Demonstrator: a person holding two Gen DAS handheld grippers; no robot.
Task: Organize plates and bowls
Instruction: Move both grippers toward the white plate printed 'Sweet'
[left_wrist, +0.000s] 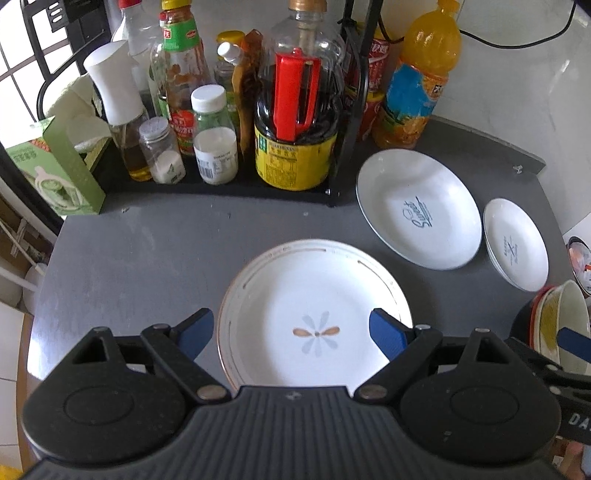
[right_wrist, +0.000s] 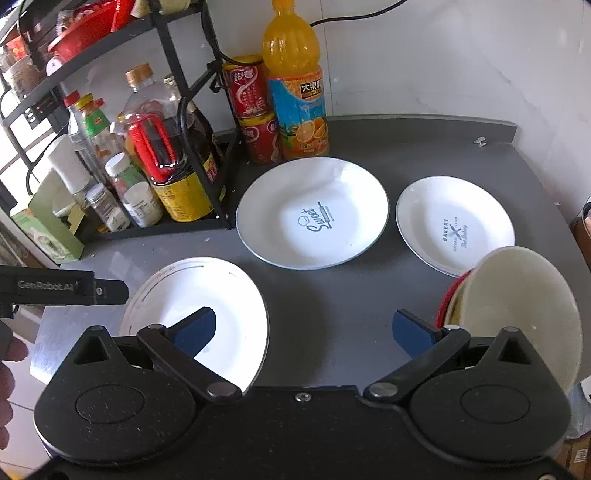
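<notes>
While still spread singly over the grey surface (right_wrist: 332, 314): flower plate (left_wrist: 314, 317) lower centre, two plates (right_wrist: 312, 212) upper right, bowls (right_wrist: 517, 314) right edge; left gripper (left_wrist: 291, 332) and right gripper (right_wrist: 303, 332) released, empty; stacking seemingly unstarted.

Left gripper (left_wrist: 291, 332) jaws spread above flower plate (left_wrist: 314, 295), grey table (left_wrist: 147, 251)
</notes>
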